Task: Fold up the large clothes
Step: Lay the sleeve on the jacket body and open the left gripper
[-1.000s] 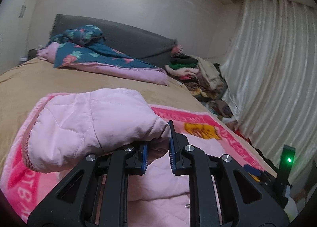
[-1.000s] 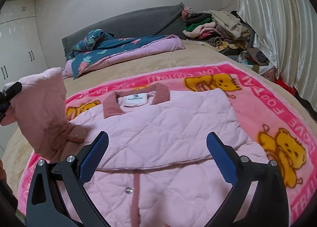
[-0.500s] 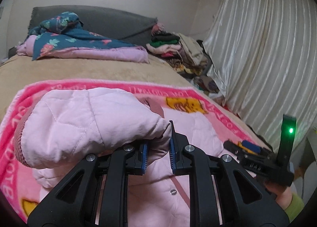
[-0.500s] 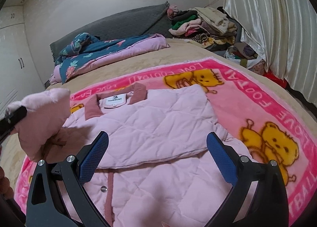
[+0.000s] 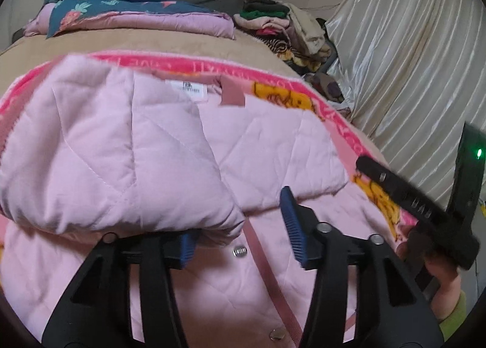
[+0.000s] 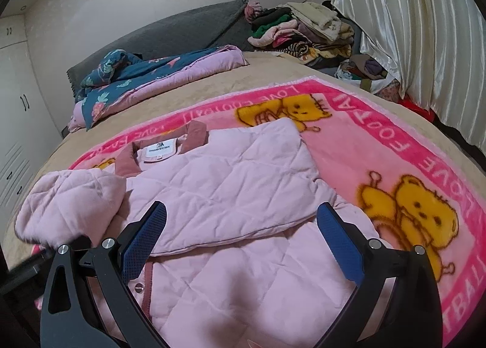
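— Pink quilted jacket [image 6: 231, 196]: location?

— It lies flat on the pink bear blanket [image 6: 379, 147], toward that blanket's left half, collar [image 6: 194, 138] pointing at the bed's head end. One side is folded across the chest. The snap placket runs down toward me.

— Your left gripper [image 5: 240, 232]?

— My jaws stand apart there. The sleeve [image 5: 100, 150] lies bunched over my left pad; the right pad is bare, so I grip nothing. The sleeve rests on the jacket's left side.

— Your right gripper [image 6: 243, 241]?

— Jaws wide, nothing between them, held over the jacket's lower front.

— Other items?

— A blue floral quilt [image 6: 145, 74] near the bed's head end, a clothes pile [image 6: 297, 32] at the far right corner, and a curtain [image 6: 410, 29] along the right edge.
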